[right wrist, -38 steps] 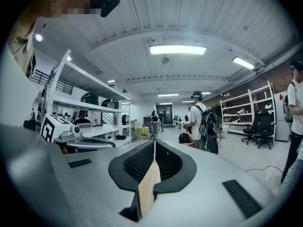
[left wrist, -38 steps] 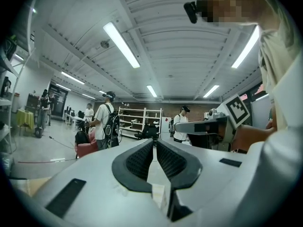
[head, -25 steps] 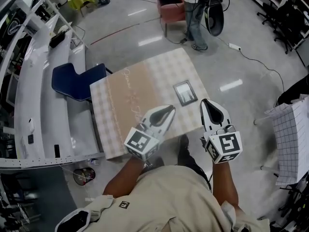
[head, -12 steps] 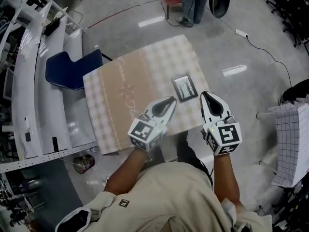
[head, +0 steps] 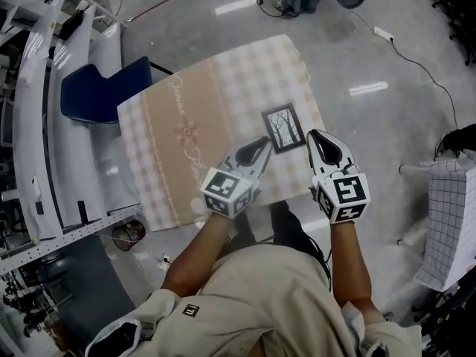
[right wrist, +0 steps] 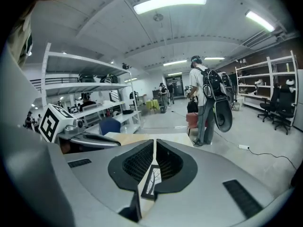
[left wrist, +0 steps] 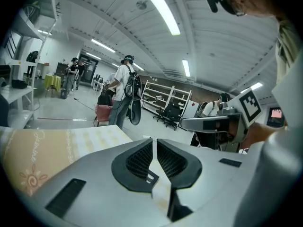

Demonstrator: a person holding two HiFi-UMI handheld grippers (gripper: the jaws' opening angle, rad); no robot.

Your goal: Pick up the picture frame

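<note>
A small black picture frame (head: 282,129) with a bare-tree image lies flat on the right part of the table's checked cloth (head: 186,125). My left gripper (head: 263,142) hovers just to the frame's near left, jaws shut on nothing. On the frame's near right is my right gripper (head: 315,134), also shut and empty. In the right gripper view the frame (right wrist: 151,180) shows as a sliver below the closed right gripper (right wrist: 155,141). The left gripper view shows the closed left gripper (left wrist: 155,141) over the cloth (left wrist: 47,150), and no frame.
A blue chair (head: 93,95) stands at the table's far left beside white shelving (head: 44,125). A person with a backpack (right wrist: 208,103) stands beyond the table by a red chair (right wrist: 193,119). A cable (head: 416,58) runs over the floor; a gridded cloth (head: 446,222) hangs at right.
Both grippers have moved forward over the table and now flank the frame's near edge. Their jaws stayed shut.
</note>
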